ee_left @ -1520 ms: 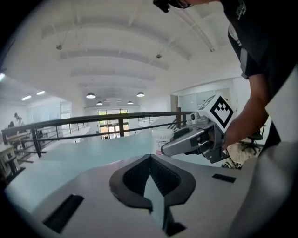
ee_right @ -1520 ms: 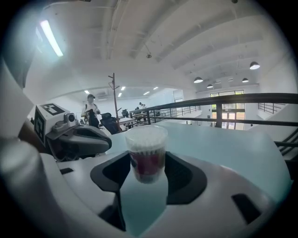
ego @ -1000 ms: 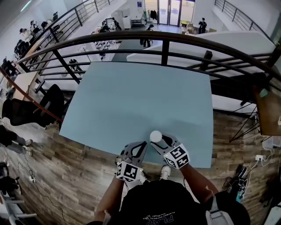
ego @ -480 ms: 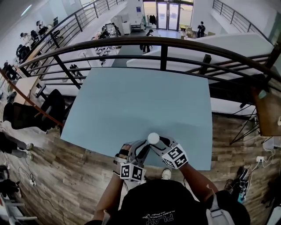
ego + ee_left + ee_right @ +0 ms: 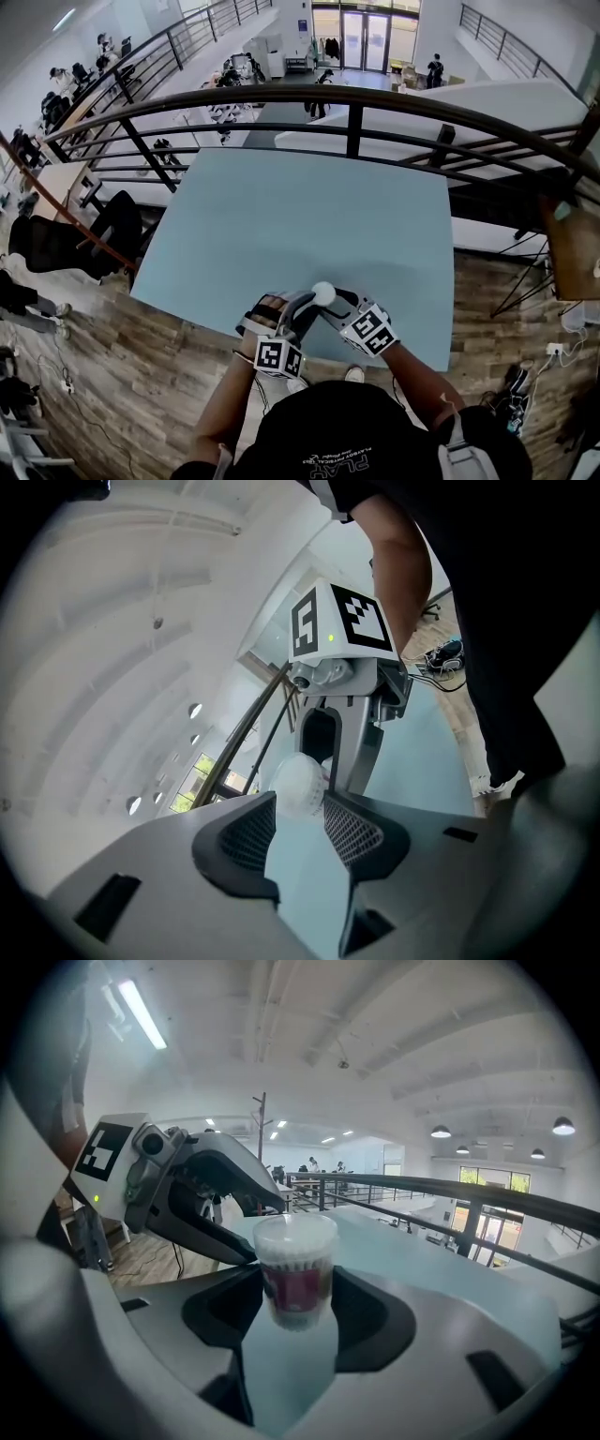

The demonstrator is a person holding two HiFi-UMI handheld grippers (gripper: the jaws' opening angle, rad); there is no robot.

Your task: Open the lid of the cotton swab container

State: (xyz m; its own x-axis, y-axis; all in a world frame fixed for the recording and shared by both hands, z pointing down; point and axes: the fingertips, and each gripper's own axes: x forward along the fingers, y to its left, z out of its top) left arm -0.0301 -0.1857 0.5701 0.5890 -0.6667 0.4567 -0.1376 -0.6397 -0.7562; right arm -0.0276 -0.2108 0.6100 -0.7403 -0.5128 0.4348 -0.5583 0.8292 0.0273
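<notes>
The cotton swab container point(image 5: 295, 1271) is a small clear tub with a red label and a clear lid; its white top point(image 5: 323, 293) shows in the head view above the table's near edge. My right gripper point(image 5: 298, 1305) is shut on its lower body and holds it upright. My left gripper point(image 5: 300, 819) points at the container's top point(image 5: 298, 786), which sits at its fingertips. Its jaws are opening, and the pads point(image 5: 354, 832) do not press on the lid. In the right gripper view the left gripper's fingers point(image 5: 225, 1206) reach the lid from the left.
The light blue table point(image 5: 309, 216) stretches away from me, its front edge just under the grippers. A dark metal railing point(image 5: 352, 103) runs behind the table. Wooden floor point(image 5: 112, 375) lies to the left and right.
The left gripper has come in from the lower left to the container's top, and its jaws have gone from shut to apart. The right gripper has kept its hold on the container.
</notes>
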